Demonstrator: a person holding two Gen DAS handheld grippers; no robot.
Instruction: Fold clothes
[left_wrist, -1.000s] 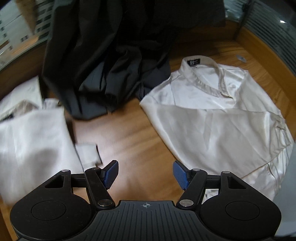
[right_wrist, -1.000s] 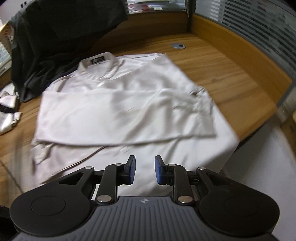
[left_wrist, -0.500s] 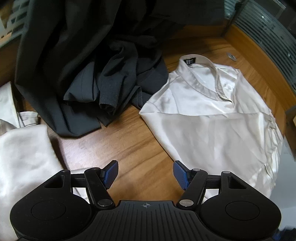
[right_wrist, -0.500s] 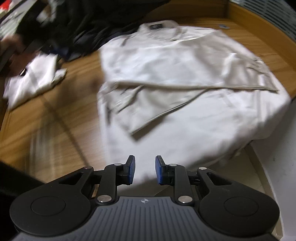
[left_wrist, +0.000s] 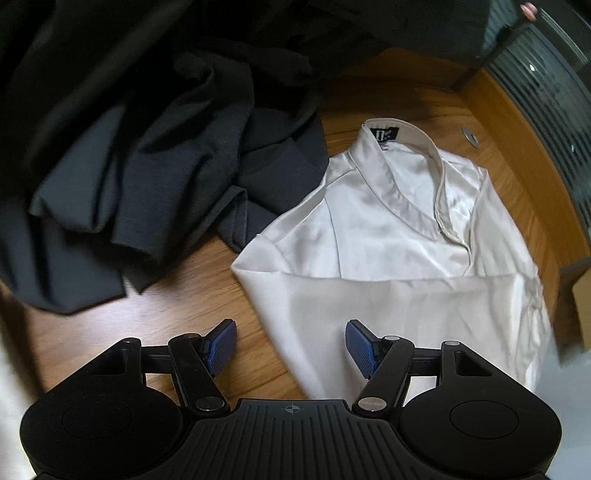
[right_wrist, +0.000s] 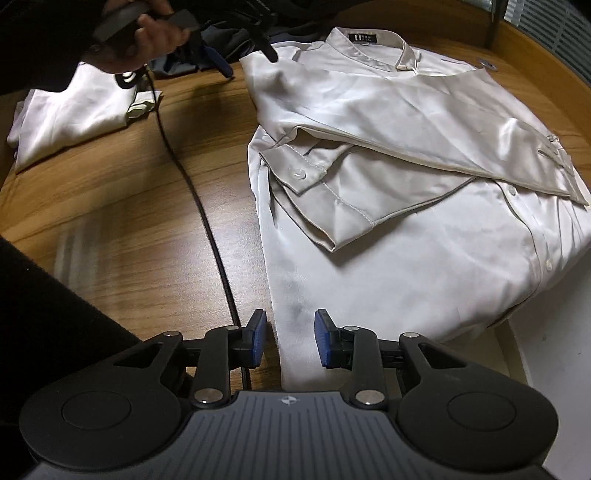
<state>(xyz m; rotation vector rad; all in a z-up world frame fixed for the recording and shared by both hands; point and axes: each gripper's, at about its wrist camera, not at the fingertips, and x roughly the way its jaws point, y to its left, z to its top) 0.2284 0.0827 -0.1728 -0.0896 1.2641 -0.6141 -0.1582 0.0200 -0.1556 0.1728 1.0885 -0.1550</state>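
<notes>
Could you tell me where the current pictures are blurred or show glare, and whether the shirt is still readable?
Left wrist view: the cream shirt is soft but readable, smeared at its right edge, and the dark garments are dim and slightly blurred. Right wrist view: the shirt's cuff and buttons are sharp, the wooden table shows streaky glare at left, and the hand at top is blurred.

A shiny cream shirt (right_wrist: 388, 122) lies flat on the wooden counter (right_wrist: 122, 192), collar far away, both sleeves folded across its front.
</notes>
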